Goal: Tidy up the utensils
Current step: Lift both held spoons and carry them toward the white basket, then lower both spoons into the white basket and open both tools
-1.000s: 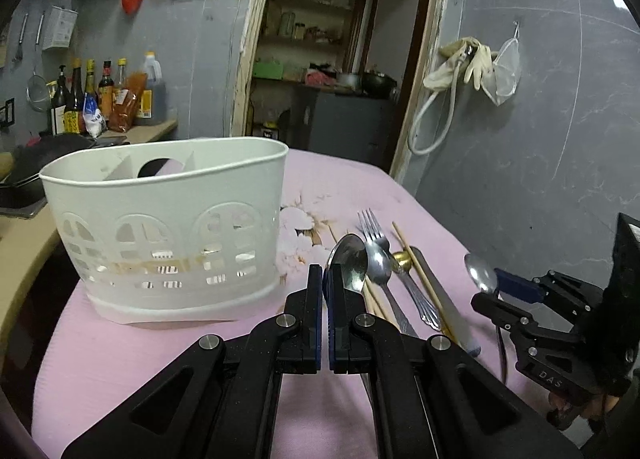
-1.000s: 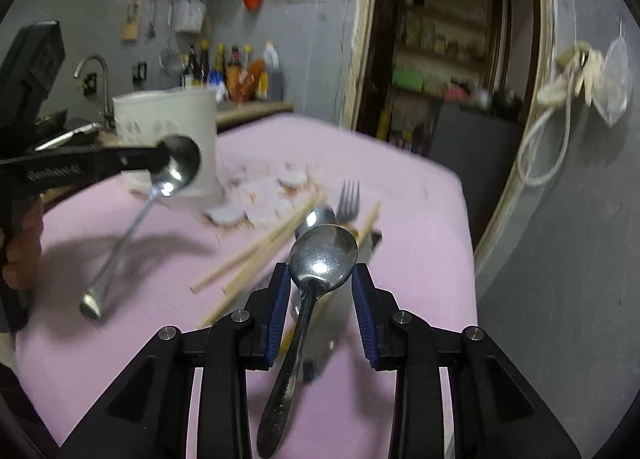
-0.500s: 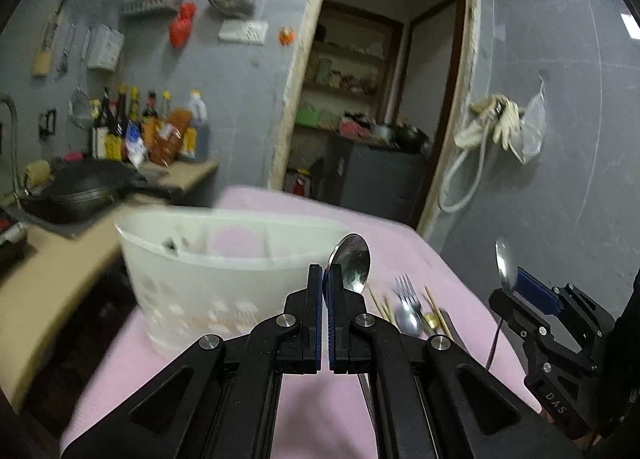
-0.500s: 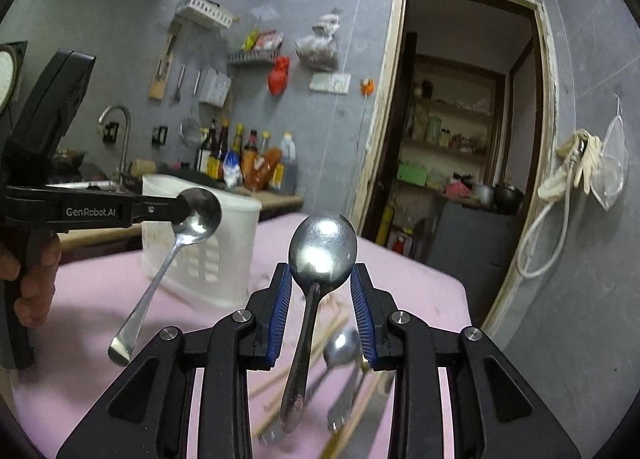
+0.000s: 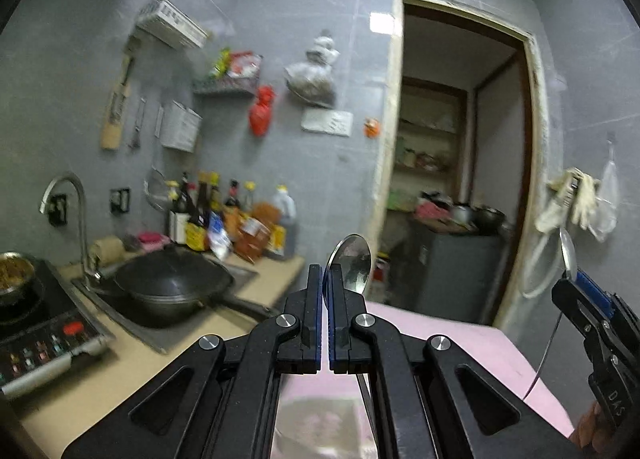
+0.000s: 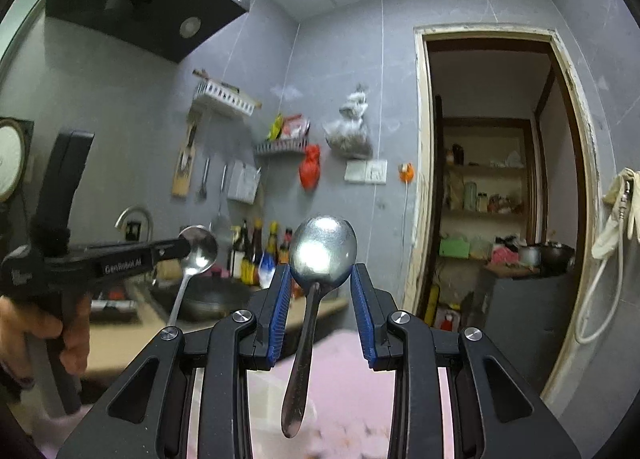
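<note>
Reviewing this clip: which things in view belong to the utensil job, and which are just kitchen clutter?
Job:
left gripper, shut on a spoon
right gripper, holding a second spoon by its bowl
pink table

Clutter:
wok
bottles
faucet
red bag
gloves

Two spoons, one wok, one faucet.

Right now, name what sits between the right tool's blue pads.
A spoon, its bowl gripped edge to edge, handle hanging below; the right wrist view shows it.
</note>
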